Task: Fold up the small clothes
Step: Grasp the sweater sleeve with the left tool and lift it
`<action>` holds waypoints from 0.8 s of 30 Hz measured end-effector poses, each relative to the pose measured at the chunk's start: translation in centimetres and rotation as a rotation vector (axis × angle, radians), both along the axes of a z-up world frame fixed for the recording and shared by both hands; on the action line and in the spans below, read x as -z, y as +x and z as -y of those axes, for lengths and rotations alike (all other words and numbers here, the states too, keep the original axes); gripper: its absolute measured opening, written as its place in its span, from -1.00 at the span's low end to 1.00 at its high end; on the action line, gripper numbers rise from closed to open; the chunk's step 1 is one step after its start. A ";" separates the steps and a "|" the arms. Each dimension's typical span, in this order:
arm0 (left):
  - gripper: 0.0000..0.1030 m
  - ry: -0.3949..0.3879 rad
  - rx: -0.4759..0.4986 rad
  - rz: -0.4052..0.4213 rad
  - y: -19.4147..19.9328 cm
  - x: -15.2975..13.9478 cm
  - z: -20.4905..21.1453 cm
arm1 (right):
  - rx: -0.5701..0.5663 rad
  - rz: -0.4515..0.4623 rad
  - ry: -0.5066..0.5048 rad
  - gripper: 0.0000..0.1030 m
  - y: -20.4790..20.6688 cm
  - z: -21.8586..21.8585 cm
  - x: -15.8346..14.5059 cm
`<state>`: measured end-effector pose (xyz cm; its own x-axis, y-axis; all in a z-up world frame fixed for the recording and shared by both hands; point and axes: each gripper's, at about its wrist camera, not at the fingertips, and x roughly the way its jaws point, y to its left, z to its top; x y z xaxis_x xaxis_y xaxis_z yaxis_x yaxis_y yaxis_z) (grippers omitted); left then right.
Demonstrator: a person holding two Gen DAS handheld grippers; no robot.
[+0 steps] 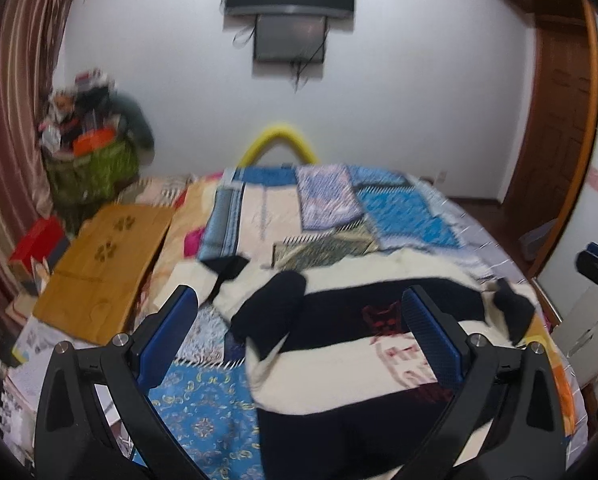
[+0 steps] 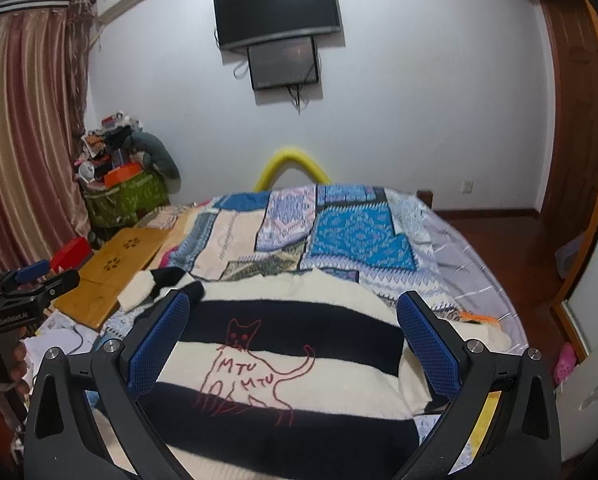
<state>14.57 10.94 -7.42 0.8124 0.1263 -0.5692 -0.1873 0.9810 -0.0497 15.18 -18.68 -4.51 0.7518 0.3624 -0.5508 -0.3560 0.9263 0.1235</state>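
The striped sweater (image 2: 283, 360) lies spread front-up on the patchwork quilt (image 2: 355, 236) at the near end of the bed, its red cat outline showing; one sleeve (image 1: 271, 308) is flopped across the body, the other trails toward the wooden board (image 1: 103, 264) on the left. The left gripper (image 1: 299, 336) and the right gripper (image 2: 295, 344) both hover over it with jaws wide apart, holding nothing. This looks like the start of the fold — likely next is pinching a sleeve or side edge and carrying it across the chest, without dragging the quilt
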 end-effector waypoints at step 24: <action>1.00 -0.192 -0.249 -0.403 14.1 16.5 -15.5 | -0.033 -0.259 -0.160 1.00 9.8 -1.4 9.0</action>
